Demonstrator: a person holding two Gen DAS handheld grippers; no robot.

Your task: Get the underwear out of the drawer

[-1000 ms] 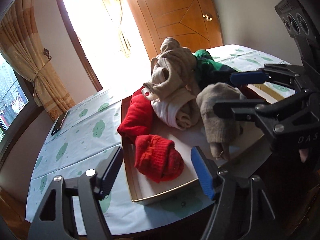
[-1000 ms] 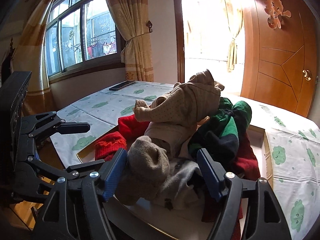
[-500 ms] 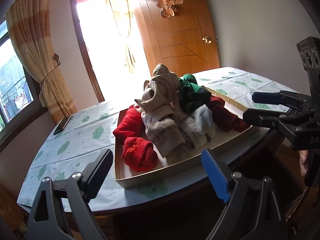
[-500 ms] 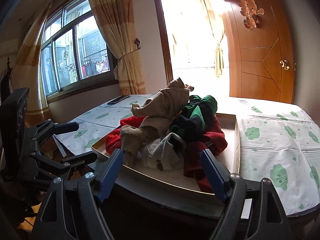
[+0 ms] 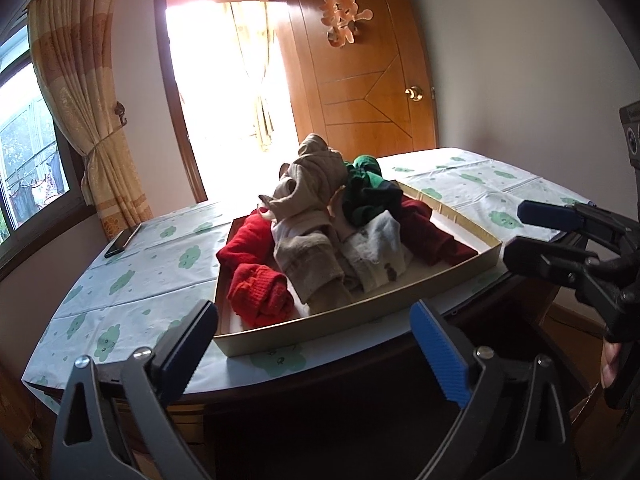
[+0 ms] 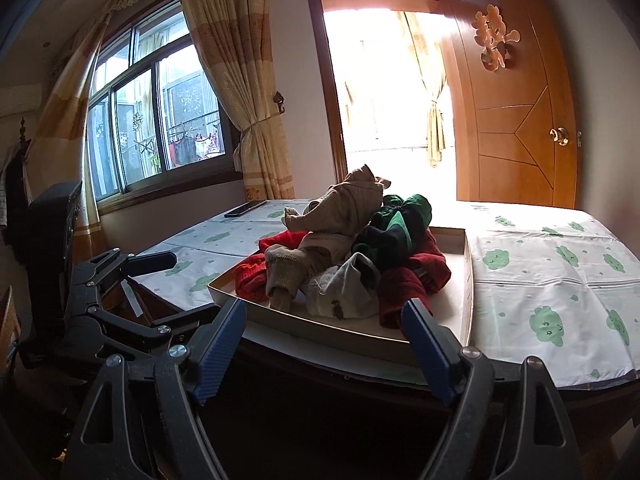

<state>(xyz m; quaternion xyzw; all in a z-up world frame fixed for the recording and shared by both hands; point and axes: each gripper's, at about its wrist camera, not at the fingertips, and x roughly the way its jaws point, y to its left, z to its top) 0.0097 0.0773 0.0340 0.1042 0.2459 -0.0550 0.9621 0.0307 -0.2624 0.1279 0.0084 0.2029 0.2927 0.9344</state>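
A shallow beige drawer [image 5: 448, 280] lies on the table, piled with garments. A beige piece [image 5: 316, 176] tops the heap, with green [image 5: 368, 192], red [image 5: 260, 292], dark red [image 5: 424, 232] and pale grey [image 5: 380, 248] ones around it. My left gripper [image 5: 314, 344] hangs short of the table's near edge; its jaws are opening and nothing is between them. My right gripper [image 6: 324, 340] is open and empty, also back from the drawer [image 6: 320, 320]. Each shows in the other's view: the right gripper [image 5: 536, 238] at the right edge, the left gripper [image 6: 172, 288] at the left.
The table [image 5: 132, 280] wears a white cloth with green cloud prints. A dark phone [image 5: 122, 242] lies at its far left corner. Behind are a bright doorway, a wooden door [image 5: 372, 92], curtains and a window [image 6: 160, 132]. A hand [image 5: 610, 364] shows at the right edge.
Both grippers have drawn back from over the pile to in front of the table's edge. The left jaws have spread wider. The garments lie in the drawer.
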